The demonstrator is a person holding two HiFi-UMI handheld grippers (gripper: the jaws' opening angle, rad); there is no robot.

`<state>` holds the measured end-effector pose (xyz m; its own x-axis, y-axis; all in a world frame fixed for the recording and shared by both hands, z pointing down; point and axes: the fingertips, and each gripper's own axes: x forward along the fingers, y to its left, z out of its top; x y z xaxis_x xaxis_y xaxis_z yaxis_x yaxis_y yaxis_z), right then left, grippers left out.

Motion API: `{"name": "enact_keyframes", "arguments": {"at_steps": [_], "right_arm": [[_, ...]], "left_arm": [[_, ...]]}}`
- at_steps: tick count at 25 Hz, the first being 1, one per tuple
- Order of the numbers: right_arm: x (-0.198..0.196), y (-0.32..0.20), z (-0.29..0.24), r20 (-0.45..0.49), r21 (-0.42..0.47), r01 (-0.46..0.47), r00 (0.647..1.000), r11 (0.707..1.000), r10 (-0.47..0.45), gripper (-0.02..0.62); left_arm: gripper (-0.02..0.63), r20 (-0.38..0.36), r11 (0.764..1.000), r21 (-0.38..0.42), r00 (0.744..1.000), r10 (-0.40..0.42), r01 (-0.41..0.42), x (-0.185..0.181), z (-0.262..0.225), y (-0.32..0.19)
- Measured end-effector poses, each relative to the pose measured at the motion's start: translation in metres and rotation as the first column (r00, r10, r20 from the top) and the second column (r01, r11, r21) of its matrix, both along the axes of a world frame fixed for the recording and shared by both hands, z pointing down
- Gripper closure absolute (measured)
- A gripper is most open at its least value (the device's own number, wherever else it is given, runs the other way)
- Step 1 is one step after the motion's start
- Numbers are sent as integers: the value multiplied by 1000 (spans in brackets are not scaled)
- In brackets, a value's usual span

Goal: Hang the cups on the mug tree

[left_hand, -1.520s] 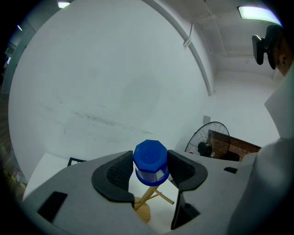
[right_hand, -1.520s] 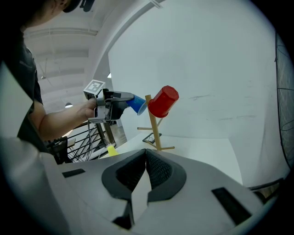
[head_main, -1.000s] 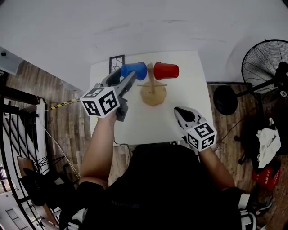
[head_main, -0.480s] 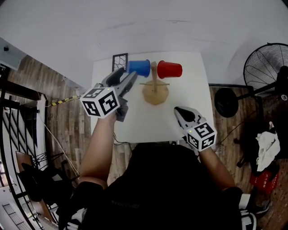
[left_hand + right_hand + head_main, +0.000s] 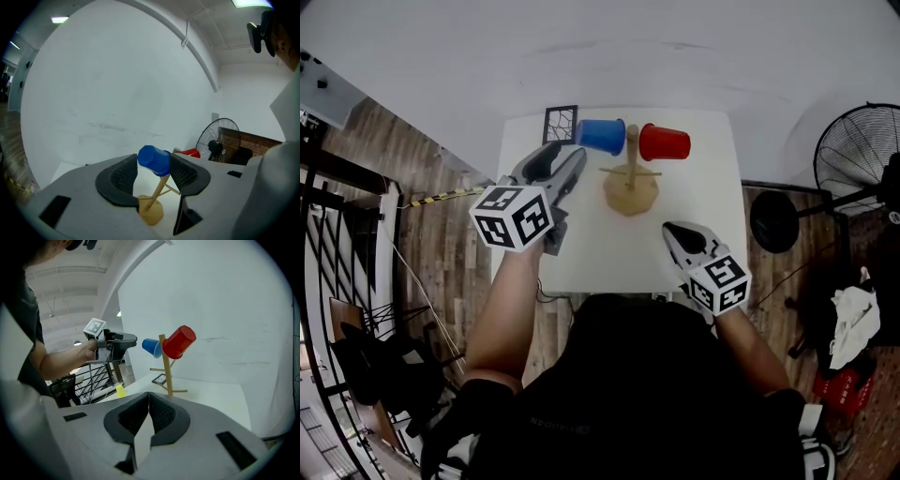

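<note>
A wooden mug tree stands at the back middle of the white table. A blue cup hangs on its left peg and a red cup on its right peg. My left gripper is just left of and short of the blue cup, not touching it. In the left gripper view the blue cup shows beyond the wide jaws, which are closing with nothing between the pads. My right gripper is shut and empty near the table's front right. The right gripper view shows both cups on the tree.
A small black-framed square mat lies at the table's back left corner. A yellow cup stands on the table's left side in the right gripper view. A floor fan is right of the table, and black railings are at the left.
My left gripper has drawn back a little from the blue cup, which stays hanging on its peg. The right gripper has not moved.
</note>
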<state>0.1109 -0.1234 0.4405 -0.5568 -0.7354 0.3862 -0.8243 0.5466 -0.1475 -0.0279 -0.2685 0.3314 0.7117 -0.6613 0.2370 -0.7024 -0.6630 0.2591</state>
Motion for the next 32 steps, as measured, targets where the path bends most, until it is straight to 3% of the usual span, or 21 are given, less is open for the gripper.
{"name": "enact_keyframes", "arguments": {"at_steps": [9, 15, 25, 32], "right_arm": [[-17, -1, 0, -8, -4, 74, 997, 997, -74, 588], [-23, -6, -2, -7, 12, 91, 996, 996, -91, 588], [-30, -15, 7, -3, -3, 104, 995, 995, -104, 588], [-37, -13, 16, 23, -34, 110, 994, 993, -109, 588]], "left_arm": [[551, 54, 998, 23, 997, -61, 60, -22, 18, 26], [578, 171, 998, 28, 983, -63, 59, -28, 48, 49], [590, 305, 998, -39, 952, -28, 42, -35, 107, 88], [590, 313, 995, -96, 950, -4, 36, -33, 135, 107]]}}
